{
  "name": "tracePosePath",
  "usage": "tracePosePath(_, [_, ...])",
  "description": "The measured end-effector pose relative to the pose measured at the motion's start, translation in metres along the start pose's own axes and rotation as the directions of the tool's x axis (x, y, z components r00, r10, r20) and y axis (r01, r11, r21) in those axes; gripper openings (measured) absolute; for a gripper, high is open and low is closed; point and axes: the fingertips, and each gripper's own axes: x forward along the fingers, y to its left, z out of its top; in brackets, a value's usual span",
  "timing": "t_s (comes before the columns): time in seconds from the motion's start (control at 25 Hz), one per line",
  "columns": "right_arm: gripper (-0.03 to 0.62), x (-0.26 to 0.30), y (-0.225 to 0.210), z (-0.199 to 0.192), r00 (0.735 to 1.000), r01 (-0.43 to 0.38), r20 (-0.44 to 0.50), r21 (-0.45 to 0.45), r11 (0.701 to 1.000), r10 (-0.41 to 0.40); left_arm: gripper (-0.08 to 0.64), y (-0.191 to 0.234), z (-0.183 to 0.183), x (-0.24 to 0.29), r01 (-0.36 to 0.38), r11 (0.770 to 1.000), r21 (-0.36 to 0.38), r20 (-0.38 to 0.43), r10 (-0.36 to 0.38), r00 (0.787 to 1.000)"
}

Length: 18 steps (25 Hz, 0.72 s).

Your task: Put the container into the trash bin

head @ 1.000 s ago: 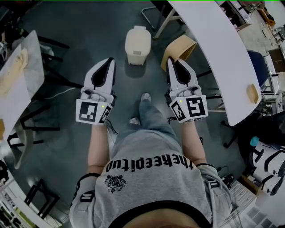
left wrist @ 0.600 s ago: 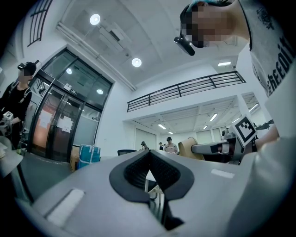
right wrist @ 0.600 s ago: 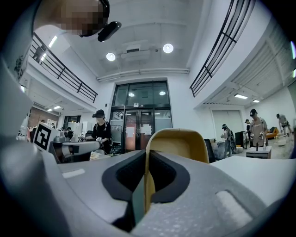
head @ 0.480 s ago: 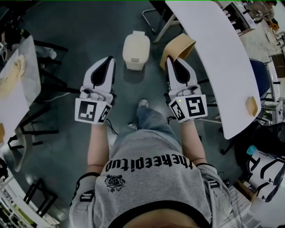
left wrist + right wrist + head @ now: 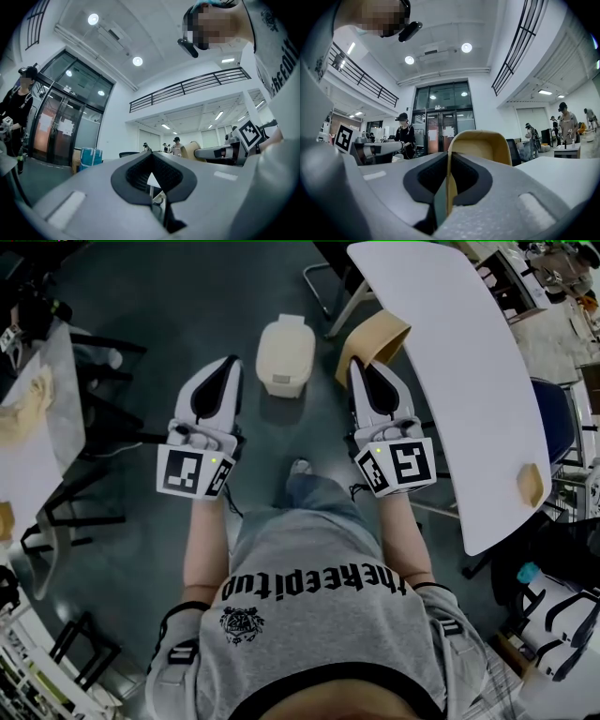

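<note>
In the head view a cream trash bin (image 5: 286,354) with its lid down stands on the dark floor ahead of me, between my two grippers. My right gripper (image 5: 359,367) is shut on the rim of a tan, bowl-like container (image 5: 377,337), held just right of the bin and beside the table edge. In the right gripper view the container (image 5: 480,149) rises above the right gripper (image 5: 447,183), its wall pinched between the jaws. My left gripper (image 5: 225,367) is level with the bin, left of it. In the left gripper view the left gripper (image 5: 152,187) is shut and holds nothing.
A long white table (image 5: 459,381) runs along the right, with a small tan object (image 5: 531,484) near its close end and metal legs (image 5: 323,287) under its far end. A table on black frames (image 5: 42,418) stands at the left. My foot (image 5: 300,468) is below the bin.
The bin and the table have slid nearer and lower in the head view as I step forward. Both grippers keep the same pose, the right one still holding the container.
</note>
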Motion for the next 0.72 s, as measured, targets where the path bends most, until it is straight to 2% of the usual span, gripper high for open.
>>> tracePosePath(0.36, [0.021,0.013,-0.026,-0.001,0.999,-0.030,0.017,0.023,0.999,0.030,0.015,-0.010,-0.001,0.027,-0.004,1.000,0.030,-0.008,0.004,1.000])
tracePosePath(0.72, [0.021,0.042,-0.030,-0.002,0.999,-0.036,0.015,0.026,0.999,0.036,0.017,0.012,-0.007,0.040,-0.006,1.000,0.025,-0.020,0.007,1.000])
